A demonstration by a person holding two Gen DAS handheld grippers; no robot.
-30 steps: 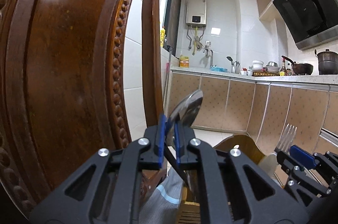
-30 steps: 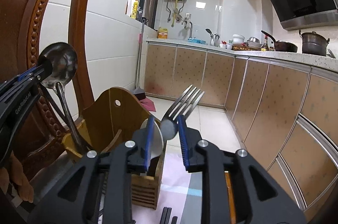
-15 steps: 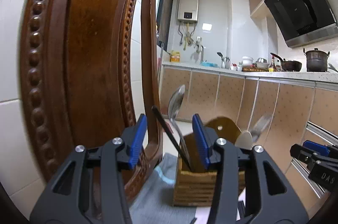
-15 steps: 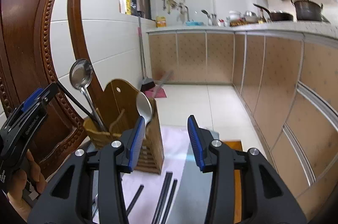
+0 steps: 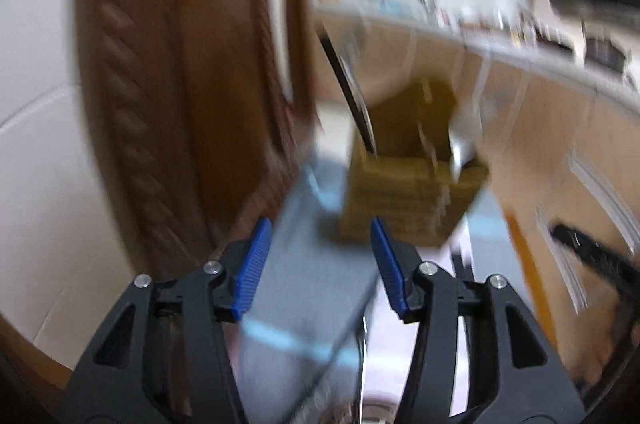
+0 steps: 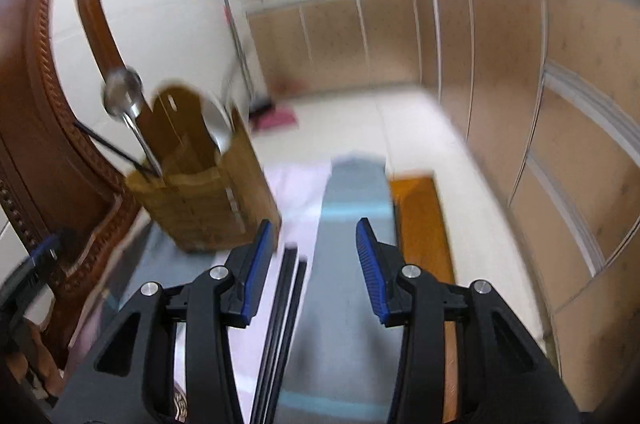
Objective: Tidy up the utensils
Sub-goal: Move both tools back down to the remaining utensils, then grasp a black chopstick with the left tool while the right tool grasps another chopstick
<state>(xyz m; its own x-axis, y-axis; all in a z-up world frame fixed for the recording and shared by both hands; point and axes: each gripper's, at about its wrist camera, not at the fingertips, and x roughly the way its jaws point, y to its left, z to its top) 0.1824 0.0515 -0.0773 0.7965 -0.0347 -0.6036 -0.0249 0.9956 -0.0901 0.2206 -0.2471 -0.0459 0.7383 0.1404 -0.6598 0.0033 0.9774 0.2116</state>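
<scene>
A wooden utensil holder (image 6: pixel 208 195) stands on a cloth-covered table; it also shows, blurred, in the left wrist view (image 5: pixel 408 199). A metal spoon (image 6: pixel 122 95), a black chopstick (image 6: pixel 108 147) and a pale spoon bowl (image 6: pixel 218 123) stand in it. Black chopsticks (image 6: pixel 286 296) lie on the cloth between holder and right gripper. My right gripper (image 6: pixel 310 268) is open and empty, above the cloth, right of the holder. My left gripper (image 5: pixel 320 268) is open and empty, in front of the holder.
A carved wooden chair back (image 6: pixel 44 127) stands left of the holder, close to it (image 5: pixel 192 83). The grey and pink cloth (image 6: pixel 352 207) covers the table, with an orange wooden edge (image 6: pixel 420 216) at its right. Kitchen cabinets (image 6: pixel 520 95) run along the right.
Both grippers let go of their utensils, the spoon and the fork, into the holder, opened, and pulled back and down. Both views now tilt down and are motion-blurred.
</scene>
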